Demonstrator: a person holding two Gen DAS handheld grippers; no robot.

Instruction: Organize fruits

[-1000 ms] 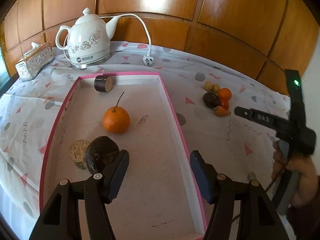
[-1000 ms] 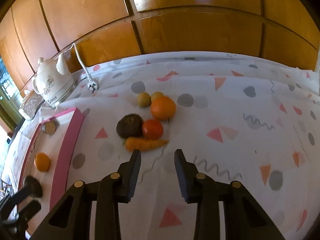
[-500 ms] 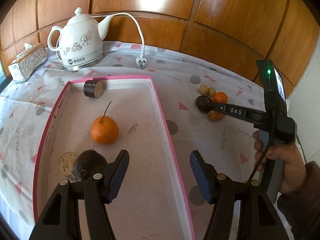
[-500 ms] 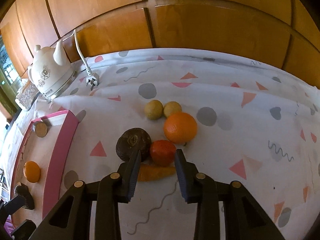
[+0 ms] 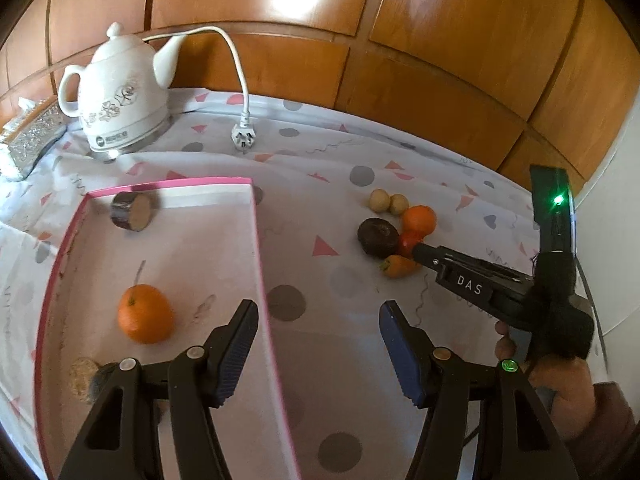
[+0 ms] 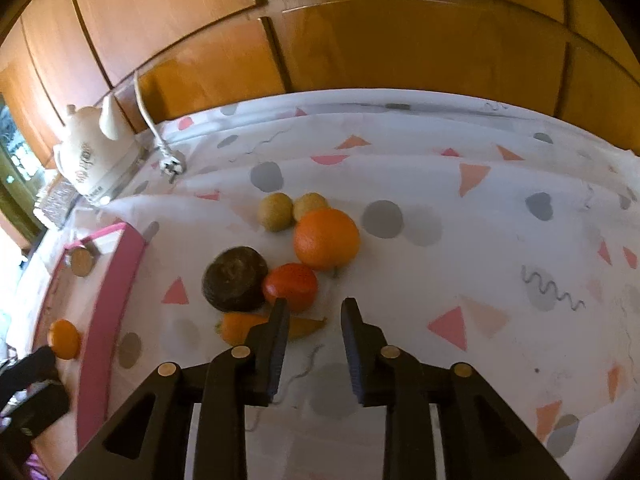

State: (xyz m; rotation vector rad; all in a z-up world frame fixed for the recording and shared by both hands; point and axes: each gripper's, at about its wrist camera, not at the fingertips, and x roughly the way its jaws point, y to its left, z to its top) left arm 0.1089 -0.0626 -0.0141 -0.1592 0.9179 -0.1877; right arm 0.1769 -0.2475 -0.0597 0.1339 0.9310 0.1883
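A cluster of fruit lies on the patterned cloth: an orange [image 6: 327,239], a red tomato-like fruit [image 6: 291,286], a dark round fruit [image 6: 235,279], a small carrot [image 6: 240,326] and two small yellow-brown fruits [image 6: 275,211]. My right gripper [image 6: 313,309] is open and empty, its tips just short of the red fruit and orange; its left finger overlaps the carrot. It also shows in the left wrist view [image 5: 420,249]. My left gripper [image 5: 318,314] is open and empty over the right wall of the pink-rimmed tray [image 5: 256,240], which holds an orange [image 5: 145,313].
The tray also holds a cut brown cylinder [image 5: 130,211] at its far end and a dark fruit with a tan piece [image 5: 86,376] near my left finger. A white kettle [image 5: 118,100], its plug [image 5: 243,138] and a silver tissue box [image 5: 32,138] stand at the back by the wooden wall.
My right gripper has moved forward to the fruit cluster, staying open. My left gripper has shifted right, from over the tray's inside to over its right wall.
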